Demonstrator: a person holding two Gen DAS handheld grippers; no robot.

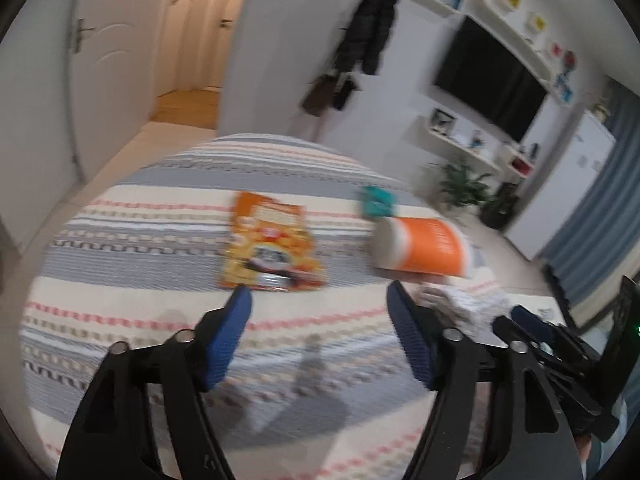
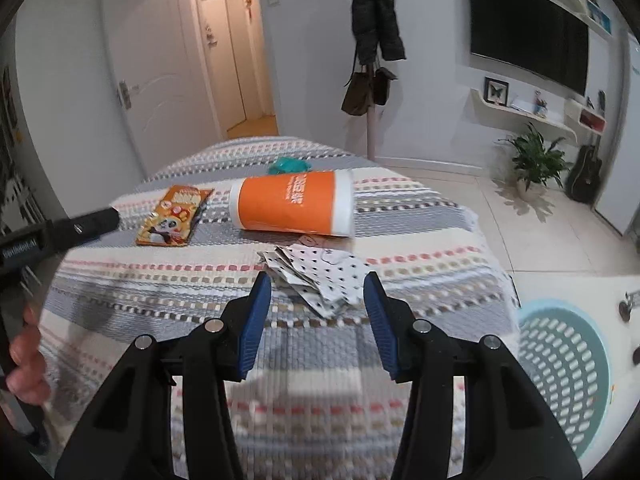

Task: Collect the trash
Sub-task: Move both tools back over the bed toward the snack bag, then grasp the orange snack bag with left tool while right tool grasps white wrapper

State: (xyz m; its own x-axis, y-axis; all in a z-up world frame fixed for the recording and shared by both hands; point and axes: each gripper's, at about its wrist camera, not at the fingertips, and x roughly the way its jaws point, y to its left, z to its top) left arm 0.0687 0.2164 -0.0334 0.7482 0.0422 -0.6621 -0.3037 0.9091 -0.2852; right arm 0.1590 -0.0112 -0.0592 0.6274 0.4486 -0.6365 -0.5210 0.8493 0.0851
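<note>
The mesh basket (image 2: pixel 560 364) looks empty (only partly visible). Both the left gripper (image 1: pixel 320 300) and right gripper (image 2: pixel 316 284) hover spread above the bedspread (image 2: pixel 280 360), gripping nothing.

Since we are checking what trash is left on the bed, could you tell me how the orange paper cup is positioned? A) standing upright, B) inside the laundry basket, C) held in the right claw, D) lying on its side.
D: the orange paper cup lies on its side on the striped bedspread, beyond the crumpled dotted paper, clear of both claws and the basket.
</note>
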